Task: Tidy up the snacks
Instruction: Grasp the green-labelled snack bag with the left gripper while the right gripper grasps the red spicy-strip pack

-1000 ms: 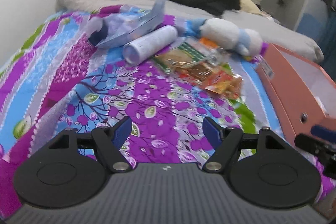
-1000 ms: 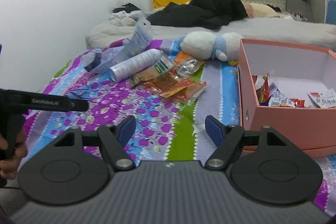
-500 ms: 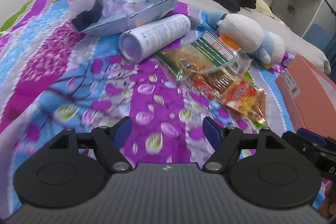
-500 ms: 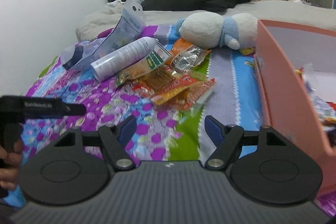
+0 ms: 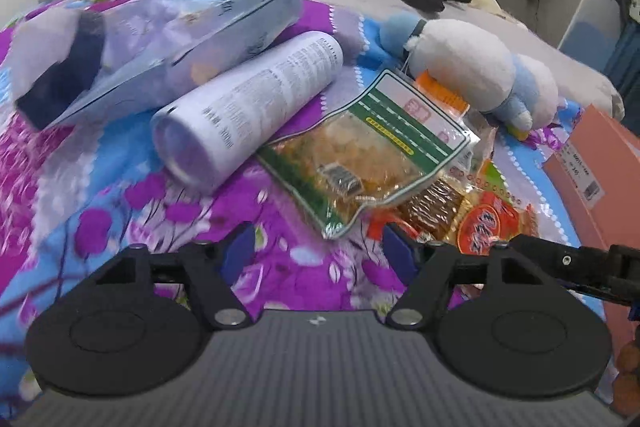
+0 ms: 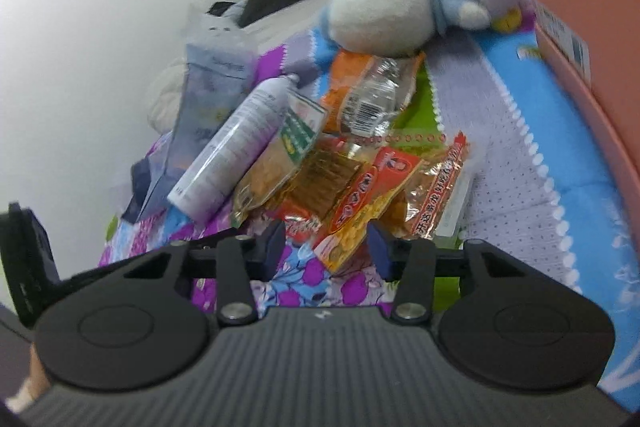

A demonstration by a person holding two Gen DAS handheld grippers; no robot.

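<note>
Left wrist view: left tongs [image 5: 316,253] were partly apart and closing, nothing between the blue pads, only the purple flowered bedspread [image 5: 120,195] under the gap. Just ahead of the right pad lay the snack pile: a green-edged clear bag [image 5: 372,155] of yellow bits, its corner nearest the gap, and orange-red packets [image 5: 484,227] touching it on the right, just beyond the right pad. Ahead and left of the tongs, a white tube [image 5: 248,115] lay on its side, touching the green-edged bag. A pale blue pouch [image 5: 180,43] leaned over the tube's far end. Far right ahead, a white and blue plush toy [image 5: 476,71]. A pink box [image 5: 600,179] sat at the right edge, apart from the pile. A black bar of the other tool [image 5: 576,269] crossed in from the right. Right wrist view, tilted and blurred: right tongs [image 6: 326,245] were narrower and closing, the tip of an orange-red packet [image 6: 356,219] sat in the gap; pads did not press it yet. Another crinkled packet [image 6: 436,195] lay just ahead of the right pad. Tube [image 6: 236,151] and green-edged bag [image 6: 280,163] ahead-left, plush toy [image 6: 404,7] far ahead, pink box [image 6: 588,39] on the right.
</note>
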